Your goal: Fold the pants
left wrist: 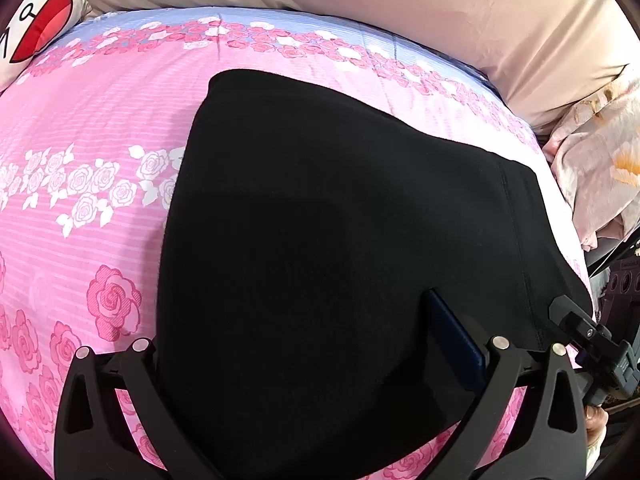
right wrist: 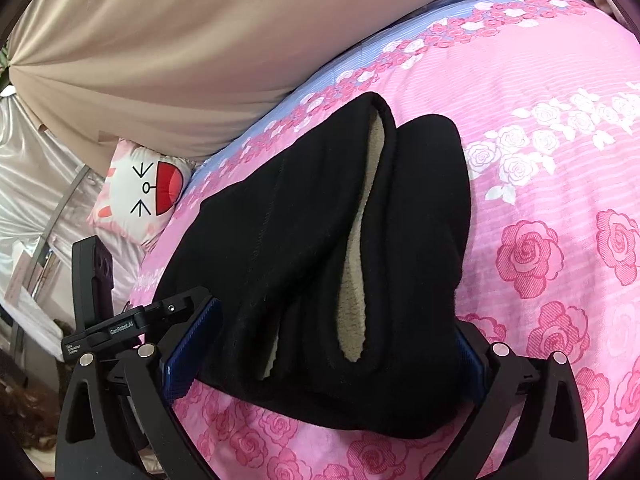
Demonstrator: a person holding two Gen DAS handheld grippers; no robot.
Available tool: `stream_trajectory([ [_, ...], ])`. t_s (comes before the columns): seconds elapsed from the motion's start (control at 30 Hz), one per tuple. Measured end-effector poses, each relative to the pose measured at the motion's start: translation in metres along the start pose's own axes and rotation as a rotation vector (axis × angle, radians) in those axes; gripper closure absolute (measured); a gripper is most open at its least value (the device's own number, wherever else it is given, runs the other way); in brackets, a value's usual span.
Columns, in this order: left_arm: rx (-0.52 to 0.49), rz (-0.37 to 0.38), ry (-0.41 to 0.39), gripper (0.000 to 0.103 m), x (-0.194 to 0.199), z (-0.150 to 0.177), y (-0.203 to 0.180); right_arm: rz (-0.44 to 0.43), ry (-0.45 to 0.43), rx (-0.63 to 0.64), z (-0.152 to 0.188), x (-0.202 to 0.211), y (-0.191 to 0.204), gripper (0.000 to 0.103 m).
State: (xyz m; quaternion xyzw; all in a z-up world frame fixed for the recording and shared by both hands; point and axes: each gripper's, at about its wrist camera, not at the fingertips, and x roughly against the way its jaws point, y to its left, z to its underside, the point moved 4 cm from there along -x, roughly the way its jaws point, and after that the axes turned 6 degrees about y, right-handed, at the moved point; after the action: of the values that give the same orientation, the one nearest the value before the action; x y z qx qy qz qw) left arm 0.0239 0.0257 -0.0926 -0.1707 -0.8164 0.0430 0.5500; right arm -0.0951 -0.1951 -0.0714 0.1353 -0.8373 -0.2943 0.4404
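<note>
Cushion: a white cushion (right wrist: pixel 138 196) with a drawn cartoon face and a red open mouth is lying at the far left edge of the bed, well apart from my work; the marks on it are drawing, not writing.
Left tongs: my left tongs (left wrist: pixel 294 350) are standing wide, the pants filling the gap between the fingers; one blue pad is showing, and I am hedging on whether either pad is actually pressing the cloth, since the other is hidden in black fabric.
Pants: the black pants (right wrist: pixel 320 248) are lying folded into a thick bundle on the pink rose bedsheet (right wrist: pixel 560 160), their pale fleecy lining (right wrist: pixel 360 264) showing along the open waistband.
Right tongs: my right tongs (right wrist: pixel 326 346) are also spread wide, straddling the near end of the bundle, both blue pads beside the cloth and not pinching it.
Step in hand: I am judging this as squaring the finished fold; doing it well means pressing the layers flat and tucking the lining out of sight without dragging the bundle.
Writing: "GenRobot.AI" is reading clearly on the black mount (right wrist: pixel 120 326) beside the right tongs; a smaller label below it is too small to read.
</note>
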Motion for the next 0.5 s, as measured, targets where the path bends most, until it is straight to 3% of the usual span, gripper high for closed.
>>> stream_trajectory([
  [0.17, 0.054, 0.009, -0.039, 0.005, 0.001, -0.002, 0.003, 0.017, -0.013, -0.008, -0.005, -0.008, 0.005, 0.009],
  [0.23, 0.096, 0.011, -0.061, 0.005, 0.002, -0.003, 0.005, 0.051, -0.010, -0.001, -0.005, -0.010, 0.006, 0.030],
  [0.33, 0.101, 0.011, -0.067, 0.005, 0.002, -0.004, 0.004, 0.014, -0.010, -0.047, -0.006, -0.011, 0.001, 0.042],
  [0.43, 0.120, 0.040, -0.063, 0.009, 0.007, -0.004, 0.007, -0.012, -0.008, -0.073, -0.006, -0.010, -0.002, 0.044],
  [0.5, 0.134, 0.086, -0.064, 0.022, 0.014, -0.002, 0.013, -0.042, 0.004, -0.117, -0.004, -0.006, -0.006, 0.040],
])
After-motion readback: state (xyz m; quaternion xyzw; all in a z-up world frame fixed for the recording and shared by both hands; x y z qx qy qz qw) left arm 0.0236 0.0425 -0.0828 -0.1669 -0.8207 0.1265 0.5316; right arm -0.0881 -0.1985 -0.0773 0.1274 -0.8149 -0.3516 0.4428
